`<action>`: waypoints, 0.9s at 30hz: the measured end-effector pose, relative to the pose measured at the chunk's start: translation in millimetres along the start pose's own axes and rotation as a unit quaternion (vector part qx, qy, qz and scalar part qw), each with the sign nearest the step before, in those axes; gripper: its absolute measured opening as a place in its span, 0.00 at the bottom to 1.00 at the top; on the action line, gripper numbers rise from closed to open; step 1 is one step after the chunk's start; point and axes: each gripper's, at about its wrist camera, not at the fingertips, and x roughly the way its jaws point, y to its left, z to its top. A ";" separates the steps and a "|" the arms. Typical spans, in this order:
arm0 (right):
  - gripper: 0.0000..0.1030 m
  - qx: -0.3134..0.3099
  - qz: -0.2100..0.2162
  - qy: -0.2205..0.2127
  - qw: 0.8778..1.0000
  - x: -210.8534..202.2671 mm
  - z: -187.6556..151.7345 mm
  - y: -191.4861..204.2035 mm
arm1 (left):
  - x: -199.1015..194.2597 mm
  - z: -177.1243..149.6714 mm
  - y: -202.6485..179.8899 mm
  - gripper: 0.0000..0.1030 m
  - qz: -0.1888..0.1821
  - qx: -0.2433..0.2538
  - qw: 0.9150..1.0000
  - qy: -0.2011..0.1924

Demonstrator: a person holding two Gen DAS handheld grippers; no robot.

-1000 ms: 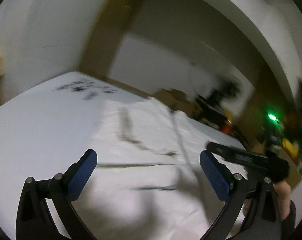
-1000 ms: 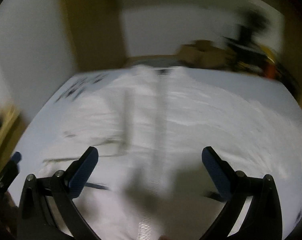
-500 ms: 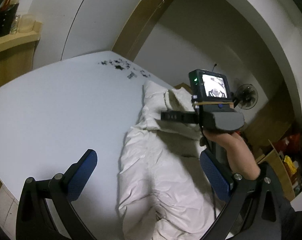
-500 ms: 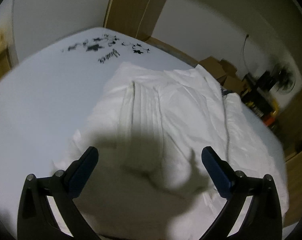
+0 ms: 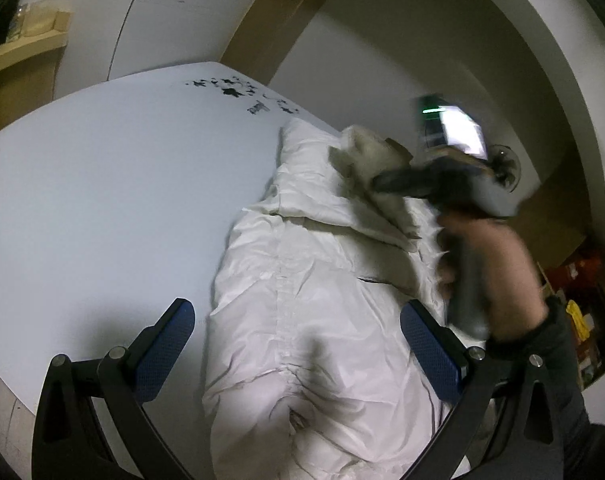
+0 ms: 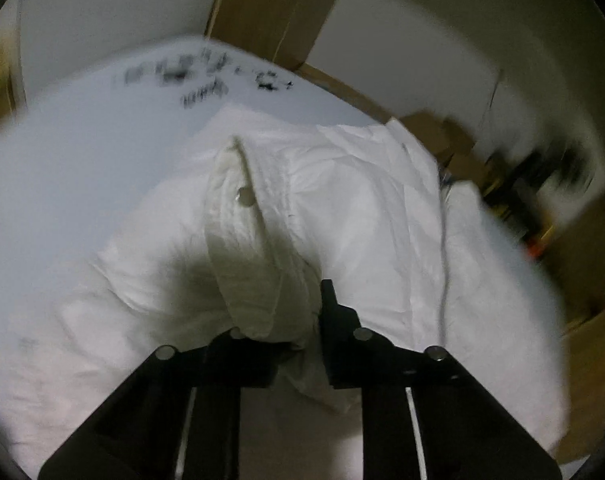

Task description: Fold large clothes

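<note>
White tabletop [image 5: 102, 200] carries the crumpled white garment [image 5: 302, 320]. Right gripper [image 6: 278, 320]: jaws closing, clamped around a bunched fold of that garment, which rises just ahead of them. Left gripper [image 5: 298, 344]: jaws spread wide and released, hovering above the garment, which lies between and beyond its fingers. Beyond that, the person's right hand [image 5: 494, 272] grips its handle.

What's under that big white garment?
The white garment lies on a pale table with black print near its far edge. The right gripper is closing on a bunched fold. Anything beneath the cloth is hidden.
</note>
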 end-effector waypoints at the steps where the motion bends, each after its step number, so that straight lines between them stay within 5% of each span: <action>1: 0.16 0.033 0.031 -0.001 0.999 -6.2 1.1 -17.4 | 0.8 -0.2 -0.3 1.00 0.002 -0.002 1.000 0.001; 6: 0.16 0.244 0.170 0.005 0.955 -23.1 -20.1 -154.7 | 5.1 -1.6 -10.3 1.00 -0.001 0.001 1.000 0.004; 10: 0.20 0.329 0.135 0.027 0.934 -12.4 -56.4 -248.6 | 20.7 -3.6 -22.3 1.00 -0.012 0.004 1.000 0.027; 12: 0.45 0.357 0.097 0.061 0.927 1.2 -81.4 -284.6 | 28.2 -5.6 -29.6 1.00 -0.020 0.009 0.999 0.039; 13: 0.81 0.367 0.079 0.066 0.925 3.5 -89.8 -293.9 | 31.2 -6.0 -31.3 1.00 -0.022 0.011 0.999 0.041; 14: 0.95 0.388 0.050 0.064 0.918 3.0 -102.0 -307.1 | 33.6 -7.1 -36.3 1.00 -0.022 0.017 0.999 0.044; 17: 0.92 0.418 0.045 0.026 0.907 -8.2 -109.7 -319.8 | 38.4 -8.2 -45.5 1.00 -0.015 0.028 0.998 0.051; 21: 0.63 0.359 0.088 -0.031 0.929 -18.4 -70.4 -284.1 | 36.9 -8.3 -58.9 1.00 -0.006 0.038 0.998 0.052; 23: 0.36 0.329 0.128 -0.012 0.936 3.8 -56.5 -261.5 | 32.1 -8.2 -68.7 1.00 -0.001 0.047 0.998 0.047; 26: 0.32 0.305 0.122 0.099 0.939 67.0 -58.6 -225.7 | 23.6 -5.8 -83.4 1.00 0.008 0.064 0.997 0.043; 27: 0.32 0.281 0.108 0.093 0.949 72.8 -58.3 -216.2 | 21.4 -3.1 -89.0 1.00 0.014 0.074 0.996 0.042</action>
